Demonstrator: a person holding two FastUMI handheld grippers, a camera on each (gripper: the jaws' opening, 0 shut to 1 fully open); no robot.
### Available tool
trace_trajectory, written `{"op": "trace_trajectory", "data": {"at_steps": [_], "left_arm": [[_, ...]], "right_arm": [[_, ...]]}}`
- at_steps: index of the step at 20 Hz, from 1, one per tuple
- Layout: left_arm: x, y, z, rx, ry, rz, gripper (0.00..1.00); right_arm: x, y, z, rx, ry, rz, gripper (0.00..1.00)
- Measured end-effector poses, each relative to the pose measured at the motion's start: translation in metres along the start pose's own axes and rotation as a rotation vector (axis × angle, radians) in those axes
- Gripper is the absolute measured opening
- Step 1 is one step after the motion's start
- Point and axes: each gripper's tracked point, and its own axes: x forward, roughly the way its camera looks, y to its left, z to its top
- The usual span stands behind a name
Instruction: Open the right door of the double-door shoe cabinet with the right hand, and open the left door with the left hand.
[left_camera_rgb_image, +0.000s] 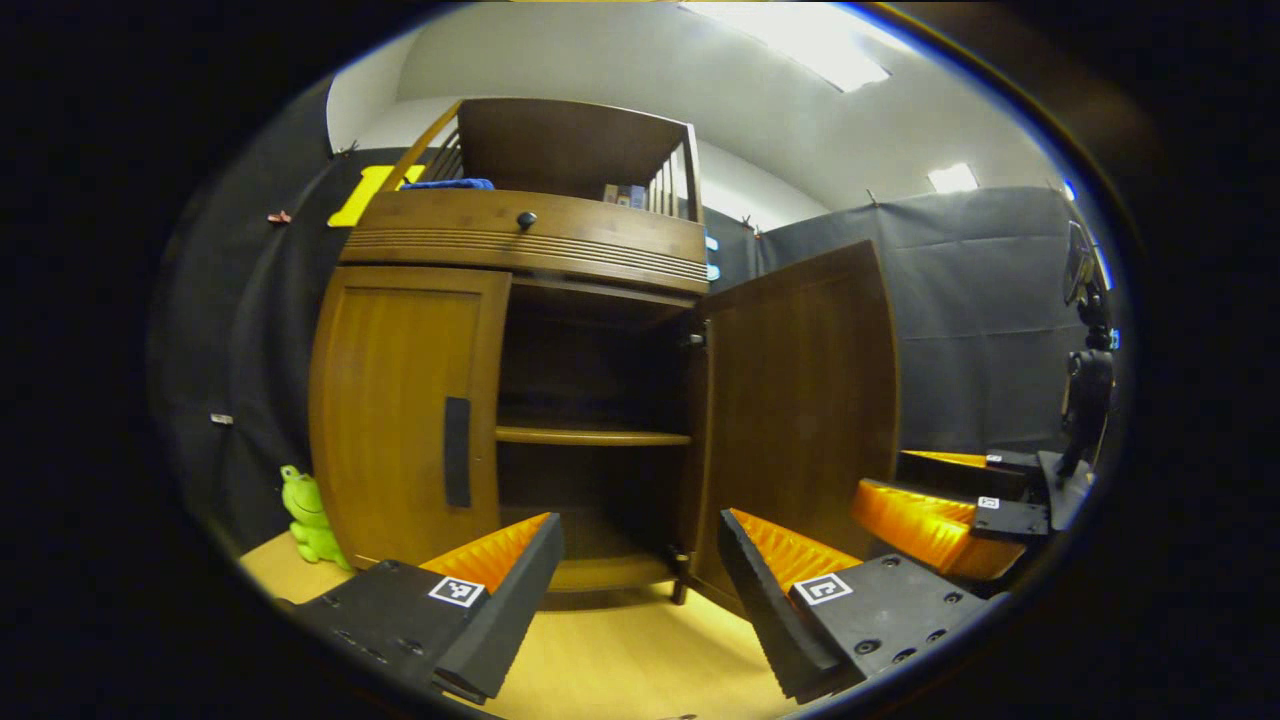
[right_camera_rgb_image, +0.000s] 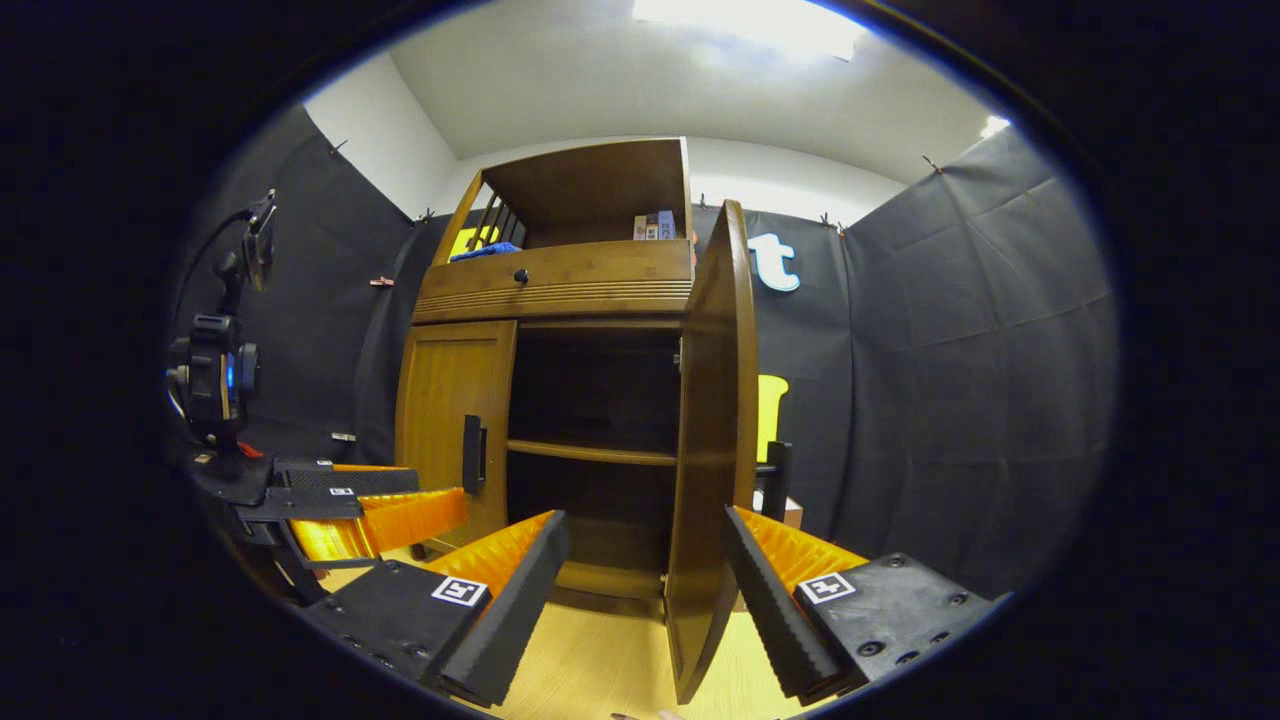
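While the right door (left_camera_rgb_image: 800, 420) stood swung wide on its hinges, the left door (left_camera_rgb_image: 400, 410) sat flush and closed in the cabinet (left_camera_rgb_image: 520, 235), so by my reading 1 of the 2 openings was done. Inside, a shelf (left_camera_rgb_image: 590, 436) crossed a dark, bare-looking interior. The cabinet rested on a pale wood floor (left_camera_rgb_image: 620, 660), with a green toy frog (left_camera_rgb_image: 310, 515) near its left foot.

The left gripper (left_camera_rgb_image: 640, 570) hung in front of the open bay, fingers spread apart and holding nothing. The right gripper (right_camera_rgb_image: 645, 580) likewise had its fingers parted and empty, the open door's edge showing between them but farther off; whether it touched either finger could not be told.

The left door looked like a stiff, solid wood panel, probably moderately heavy yet free on its hinges. Its polished face would likely be slippery, so the dark vertical handle (left_camera_rgb_image: 457, 452) by its inner edge seemed the place to grip. In the right gripper view that handle (right_camera_rgb_image: 473, 455) stood proud of the panel, which suggested 1 finger could slip behind it. A pull there, far from the hinges, should need little force.
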Motion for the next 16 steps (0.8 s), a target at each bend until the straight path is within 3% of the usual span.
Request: {"op": "trace_trajectory", "data": {"at_steps": [6, 13, 16], "left_arm": [[0.024, 0.060, 0.008, 0.067, -0.038, 0.140, 0.96], [0.084, 0.126, -0.005, 0.039, -0.035, 0.227, 0.95], [0.116, 0.146, -0.015, 0.018, -0.030, 0.231, 0.93]], "right_arm": [[0.016, 0.040, -0.001, 0.006, -0.019, 0.079, 0.97], [0.042, 0.066, -0.017, -0.010, -0.001, 0.122, 0.97], [0.055, 0.072, -0.029, -0.029, 0.016, 0.128, 0.98]]}}
